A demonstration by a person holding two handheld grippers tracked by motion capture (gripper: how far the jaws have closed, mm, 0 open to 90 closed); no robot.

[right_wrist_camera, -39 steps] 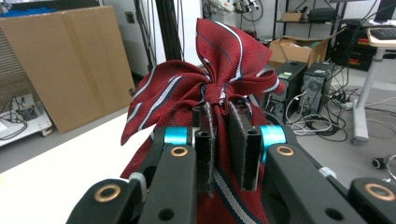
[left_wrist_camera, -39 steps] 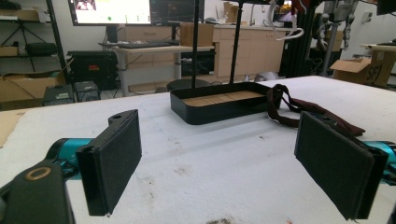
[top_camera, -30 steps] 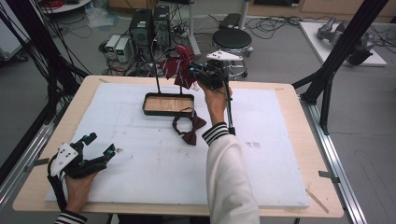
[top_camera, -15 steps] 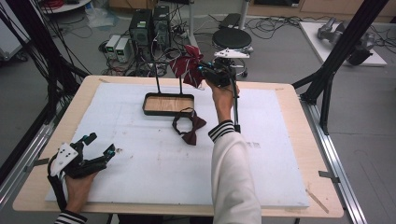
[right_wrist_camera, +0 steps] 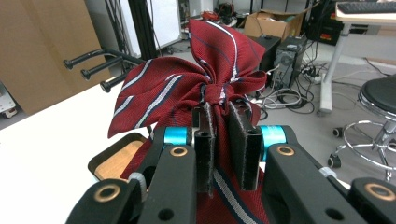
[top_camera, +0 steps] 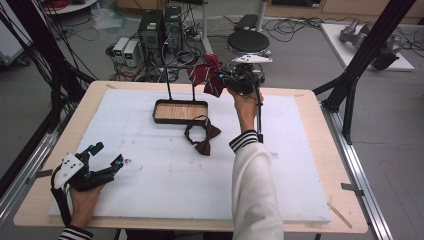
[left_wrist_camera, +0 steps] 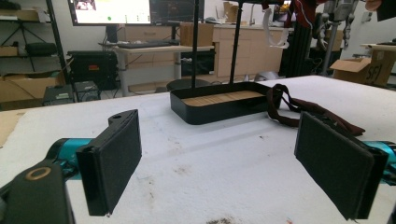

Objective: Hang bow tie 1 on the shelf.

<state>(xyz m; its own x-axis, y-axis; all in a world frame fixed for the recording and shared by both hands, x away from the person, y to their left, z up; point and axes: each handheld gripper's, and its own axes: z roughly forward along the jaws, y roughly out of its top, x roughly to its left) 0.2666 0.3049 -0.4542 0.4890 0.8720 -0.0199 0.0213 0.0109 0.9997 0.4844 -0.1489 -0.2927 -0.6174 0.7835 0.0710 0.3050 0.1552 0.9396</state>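
Two bow ties, one stand, two claws.

The right claw [top_camera: 226, 81], arm stretched forward and raised over the table's [top_camera: 300, 150] far edge, is clamped on the striped red bow tie [top_camera: 209, 75] at its knot beside the black stand [top_camera: 181, 111]. The dark bow tie [top_camera: 202, 136] lies flat near the stand's tray. The left claw [top_camera: 105, 155] rests at the near corner, jaws wide apart, empty.

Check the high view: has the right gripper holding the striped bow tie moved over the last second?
Yes. The right gripper carried the striped bow tie rightward and farther from the person, away from the black tray, which stayed put.
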